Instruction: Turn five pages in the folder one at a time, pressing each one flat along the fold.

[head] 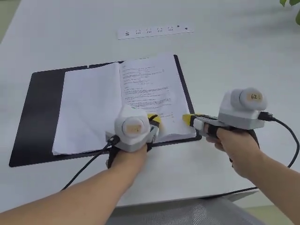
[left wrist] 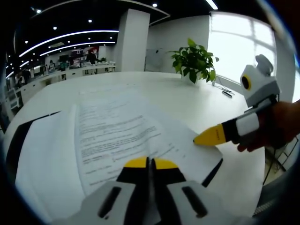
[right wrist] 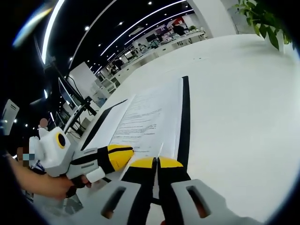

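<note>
A black folder (head: pixel 41 98) lies open on the white table. Its left page (head: pixel 89 108) is blank and its right page (head: pixel 151 86) is printed. My left gripper (head: pixel 154 120) is shut, its yellow tips (left wrist: pixel 149 162) low over the bottom of the printed page (left wrist: pixel 117 131). My right gripper (head: pixel 186 119) is shut too, with its tips (right wrist: pixel 156 162) at the lower right edge of that page (right wrist: pixel 140 122), beside the black cover strip (right wrist: pixel 183 117). I cannot tell whether a sheet sits between its jaws. The two grippers are a short way apart.
A white power strip (head: pixel 154 31) lies on the table beyond the folder. A potted plant (left wrist: pixel 194 61) stands at the far right of the table. Black cables (head: pixel 86 166) trail from both grippers over the near table edge. The white tabletop (head: pixel 234 61) stretches to the right of the folder.
</note>
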